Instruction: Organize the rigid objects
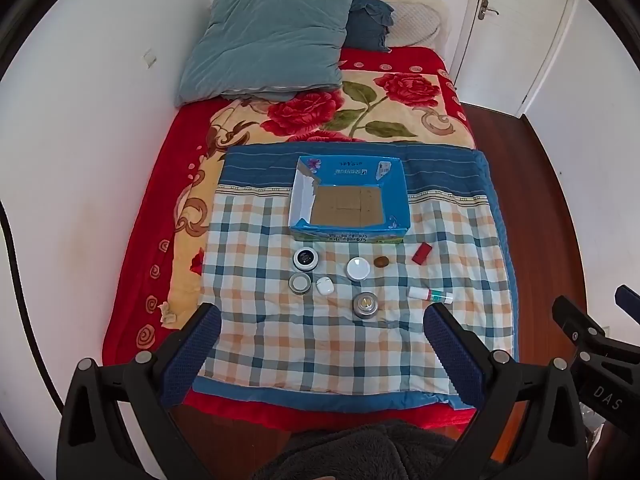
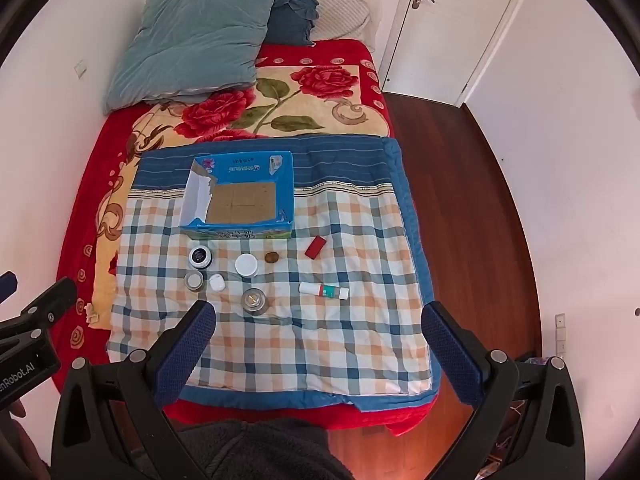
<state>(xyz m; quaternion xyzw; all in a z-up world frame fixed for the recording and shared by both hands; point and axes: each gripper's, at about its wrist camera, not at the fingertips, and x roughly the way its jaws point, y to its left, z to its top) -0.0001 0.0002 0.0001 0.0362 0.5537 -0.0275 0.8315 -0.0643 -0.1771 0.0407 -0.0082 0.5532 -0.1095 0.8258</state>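
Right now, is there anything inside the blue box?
No, the blue box shows only its bare brown cardboard floor, and the small items all lie outside it on the checked quilt.

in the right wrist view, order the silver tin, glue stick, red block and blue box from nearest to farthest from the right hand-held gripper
1. Silver tin, just ahead of the right hand-held gripper, toward its left finger.
2. Glue stick, lying centre-right, only slightly farther; close to call.
3. Red block, farther up the checked quilt.
4. Blue box, open and empty, farthest.

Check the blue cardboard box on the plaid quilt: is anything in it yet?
Empty. The blue cardboard box is open-topped, and both wrist views show only its bare brown floor; the small items all lie on the plaid quilt outside it.
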